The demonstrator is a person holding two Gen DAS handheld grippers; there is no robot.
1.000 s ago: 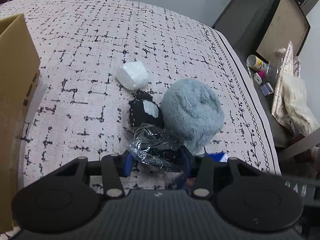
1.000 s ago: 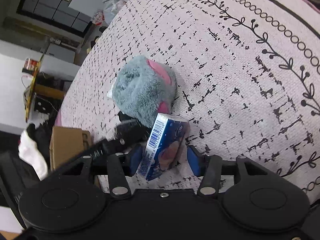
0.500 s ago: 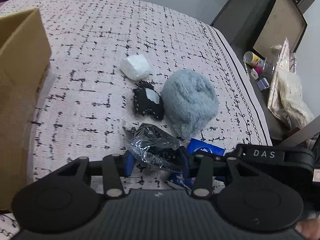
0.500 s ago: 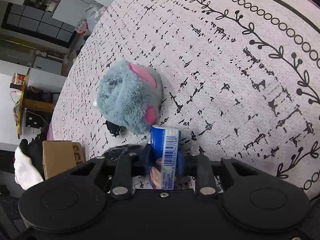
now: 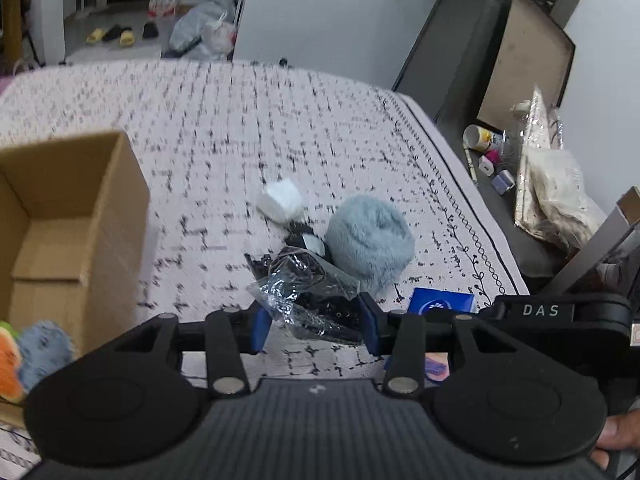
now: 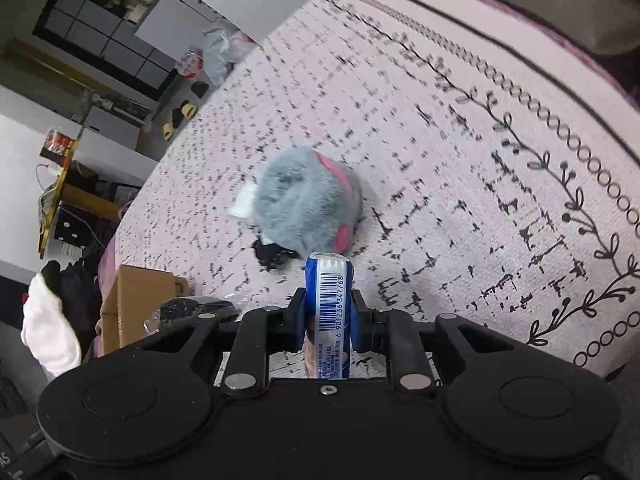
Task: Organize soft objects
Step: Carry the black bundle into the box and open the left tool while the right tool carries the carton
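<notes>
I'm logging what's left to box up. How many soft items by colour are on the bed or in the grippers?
Grey plush: 1
White bundle: 1
Black item: 1
Black bagged item: 1, left gripper
Blue tissue pack: 1, right gripper
Total: 5

Bed (image 5: 224, 128) with pink-white cover, black dash print, vine border at the edge. Beyond its far end: white wall (image 5: 320, 12), tiled floor (image 5: 108, 40) with slippers (image 5: 112, 34) and a plastic bag (image 5: 204, 36). Beside the bed: dark cluttered cabinet (image 5: 500, 184), brown board (image 5: 524, 68) leaning on the wall.
</notes>
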